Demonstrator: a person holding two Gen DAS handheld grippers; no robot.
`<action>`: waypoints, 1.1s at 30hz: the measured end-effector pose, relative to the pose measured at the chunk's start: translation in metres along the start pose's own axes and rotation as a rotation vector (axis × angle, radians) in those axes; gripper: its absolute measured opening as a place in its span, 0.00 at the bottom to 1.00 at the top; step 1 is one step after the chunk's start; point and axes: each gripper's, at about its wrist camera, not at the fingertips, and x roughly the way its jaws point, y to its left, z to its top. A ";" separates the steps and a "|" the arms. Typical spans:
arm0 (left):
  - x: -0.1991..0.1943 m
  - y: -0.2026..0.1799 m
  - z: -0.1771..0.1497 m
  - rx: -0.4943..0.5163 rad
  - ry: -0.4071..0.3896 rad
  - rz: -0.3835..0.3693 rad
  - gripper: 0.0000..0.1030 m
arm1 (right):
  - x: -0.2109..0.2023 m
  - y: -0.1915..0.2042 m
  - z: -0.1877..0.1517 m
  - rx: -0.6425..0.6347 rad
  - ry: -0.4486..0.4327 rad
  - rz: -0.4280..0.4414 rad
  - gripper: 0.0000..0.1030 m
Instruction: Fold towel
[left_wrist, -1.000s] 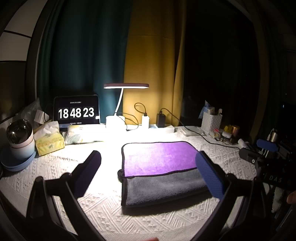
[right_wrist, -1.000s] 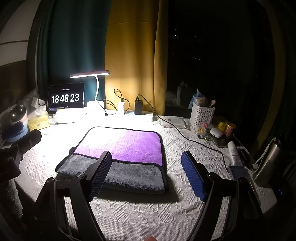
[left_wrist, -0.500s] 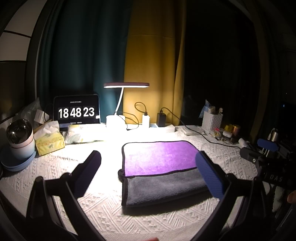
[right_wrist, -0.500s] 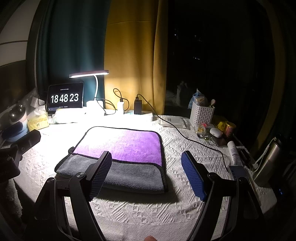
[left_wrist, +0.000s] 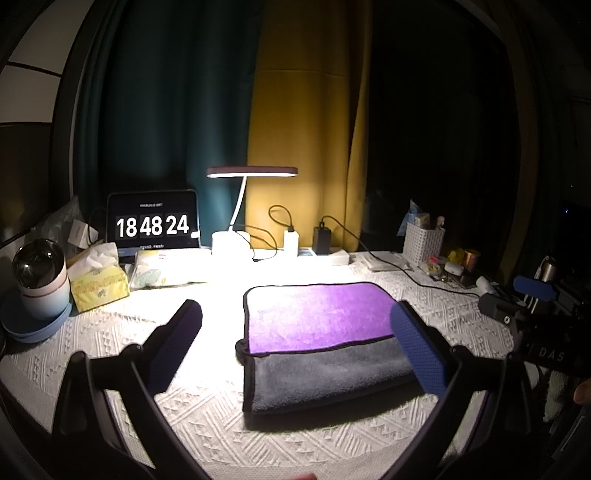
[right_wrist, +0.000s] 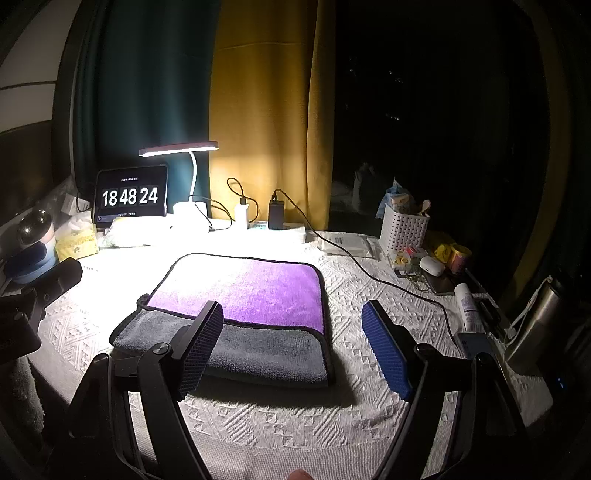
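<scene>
We've got the towel (left_wrist: 325, 339) lying flat mid-surface (left_wrist: 110, 332), already doubled once, purple layer over grey with the grey strip showing nearest us. Left gripper (left_wrist: 295, 343) and right gripper (right_wrist: 291, 347) both hover above it, fingers spread wide, holding nothing. We judge we're between folds: next we'd need to pinch one edge and carry it across.
</scene>
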 end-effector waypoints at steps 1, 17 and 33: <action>0.000 0.000 0.000 0.000 0.000 0.000 0.99 | 0.000 0.000 0.000 0.000 0.000 0.001 0.78; 0.014 0.002 0.001 -0.002 0.039 -0.005 0.99 | 0.006 -0.001 -0.002 0.004 0.014 0.007 0.78; 0.071 0.016 -0.019 -0.032 0.195 0.009 0.98 | 0.058 -0.021 -0.015 0.028 0.097 0.018 0.78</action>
